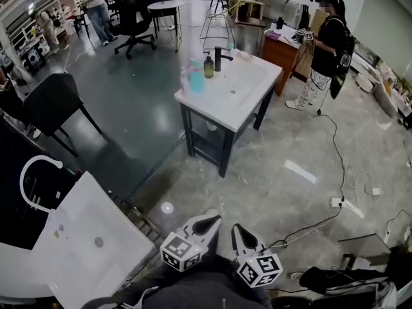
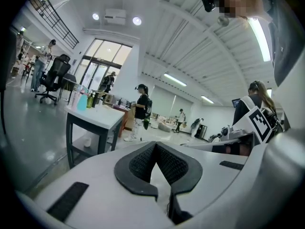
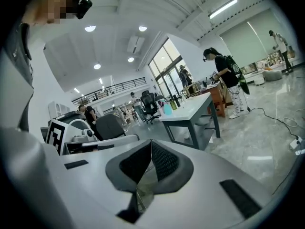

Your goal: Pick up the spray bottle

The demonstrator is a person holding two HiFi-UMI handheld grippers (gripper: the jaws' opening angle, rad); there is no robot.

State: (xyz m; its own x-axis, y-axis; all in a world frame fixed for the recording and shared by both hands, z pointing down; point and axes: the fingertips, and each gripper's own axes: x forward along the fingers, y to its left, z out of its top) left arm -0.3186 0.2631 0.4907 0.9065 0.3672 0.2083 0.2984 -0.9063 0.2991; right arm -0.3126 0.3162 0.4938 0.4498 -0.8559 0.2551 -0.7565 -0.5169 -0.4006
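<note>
The spray bottle (image 1: 196, 77) is pale teal and stands upright at the left end of a white sink table (image 1: 248, 85), a few steps ahead of me. Beside it are a dark soap bottle (image 1: 208, 66) and a black tap (image 1: 219, 58). The same bottle shows small and far off in the left gripper view (image 2: 82, 101) and in the right gripper view (image 3: 167, 109). My left gripper (image 1: 211, 220) and right gripper (image 1: 236, 228) are held low and close to my body, far from the table. Both are shut with nothing between the pads.
A person in black (image 1: 328, 44) stands right of the table by a wooden desk (image 1: 280, 51). Cables and a power strip (image 1: 341, 202) lie on the floor at right. A black chair (image 1: 55, 103) and another white sink top (image 1: 90, 237) are at my left.
</note>
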